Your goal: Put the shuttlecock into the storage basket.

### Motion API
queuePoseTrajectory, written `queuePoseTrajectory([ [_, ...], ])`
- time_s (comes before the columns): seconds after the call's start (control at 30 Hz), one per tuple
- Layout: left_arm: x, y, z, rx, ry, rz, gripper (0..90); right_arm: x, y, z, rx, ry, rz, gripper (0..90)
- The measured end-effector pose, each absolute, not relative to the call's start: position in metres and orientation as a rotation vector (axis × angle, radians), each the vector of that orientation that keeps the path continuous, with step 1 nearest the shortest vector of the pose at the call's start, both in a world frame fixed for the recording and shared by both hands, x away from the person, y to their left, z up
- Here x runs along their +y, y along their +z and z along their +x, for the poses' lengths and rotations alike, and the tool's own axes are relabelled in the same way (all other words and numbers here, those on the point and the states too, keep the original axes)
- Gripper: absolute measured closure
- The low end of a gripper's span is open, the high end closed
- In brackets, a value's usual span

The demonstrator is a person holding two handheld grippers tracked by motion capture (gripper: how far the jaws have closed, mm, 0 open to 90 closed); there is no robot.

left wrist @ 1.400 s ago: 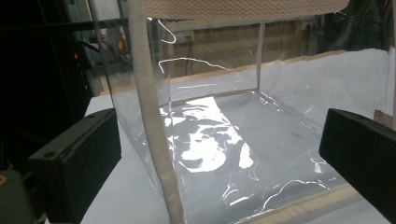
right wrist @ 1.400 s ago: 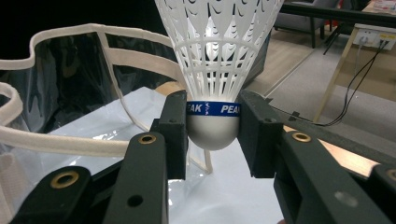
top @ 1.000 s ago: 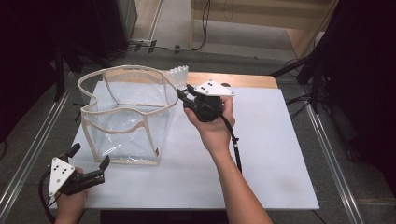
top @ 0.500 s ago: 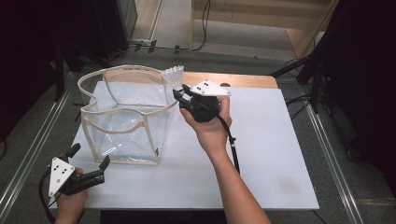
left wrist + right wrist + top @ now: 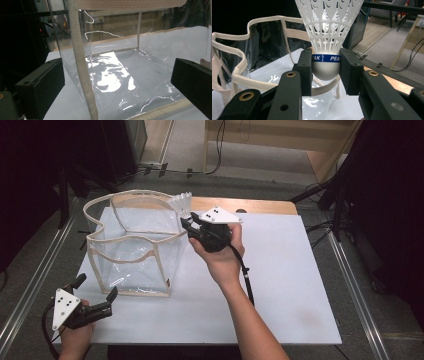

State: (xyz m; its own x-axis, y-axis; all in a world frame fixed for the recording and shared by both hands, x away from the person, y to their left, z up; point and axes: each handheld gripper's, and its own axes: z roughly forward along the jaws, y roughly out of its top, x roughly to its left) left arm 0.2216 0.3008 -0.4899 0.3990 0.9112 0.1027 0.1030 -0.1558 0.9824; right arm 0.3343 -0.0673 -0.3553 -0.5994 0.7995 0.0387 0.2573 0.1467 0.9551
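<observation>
Holding the shuttlecock (image 5: 328,37) by its rounded base, our right claw (image 5: 325,71) has both pads pressed on either side of the blue band, feathers pointing up and away from us. In the high view the shuttlecock (image 5: 182,202) hangs at the far right corner of the clear bag (image 5: 131,245), just over its fabric rim. The bag stands upright and open on the white tabletop (image 5: 280,285). Our left claw (image 5: 95,292) waits near the bag's front left corner with its jaws wide and nothing between them; from its own camera the bag's wall (image 5: 130,72) sits right ahead.

We judge the step in hand to be dropping the shuttlecock into the bag. To do it well we should carry it further over the opening, clear of the rim and the looping handle, then lower it before letting go, so it does not bounce off the trim. The bag is soft, so steadying its near edge with the left claw could help.
</observation>
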Motion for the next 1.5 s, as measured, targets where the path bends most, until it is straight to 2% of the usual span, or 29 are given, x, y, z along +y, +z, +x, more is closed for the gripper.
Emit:
queuePoseTrajectory([
  [0.33, 0.301, -0.490, 0.222, 0.929, 0.929, 1.566, 0.0, -0.064, -0.357, 0.334, 1.979, 1.471, 1.027, 61.3],
  [0.43, 0.301, -0.490, 0.222, 0.931, 0.928, 1.566, 0.0, -0.066, -0.355, 0.333, 1.967, 1.491, 1.023, 44.4],
  [0.53, 0.301, -0.490, 0.221, 0.931, 0.928, 1.566, 0.0, -0.069, -0.351, 0.330, 1.961, 1.487, 1.000, 36.9],
  [0.67, 0.300, -0.490, 0.221, 0.930, 0.929, 1.567, 0.0, -0.076, -0.349, 0.325, 1.967, 1.471, 0.997, 32.2],
  [0.83, 0.301, -0.490, 0.221, 0.931, 0.929, 1.571, 0.0, -0.085, -0.350, 0.321, 1.986, 1.456, 0.987, 11.9],
  [0.87, 0.301, -0.490, 0.221, 0.931, 0.929, 1.572, 0.0, -0.087, -0.350, 0.320, 1.988, 1.461, 0.982, 10.3],
  [1.5, 0.301, -0.490, 0.221, 0.931, 0.929, 1.568, 0.0, -0.121, -0.377, 0.306, 1.942, 1.438, 1.003, 9.2],
])
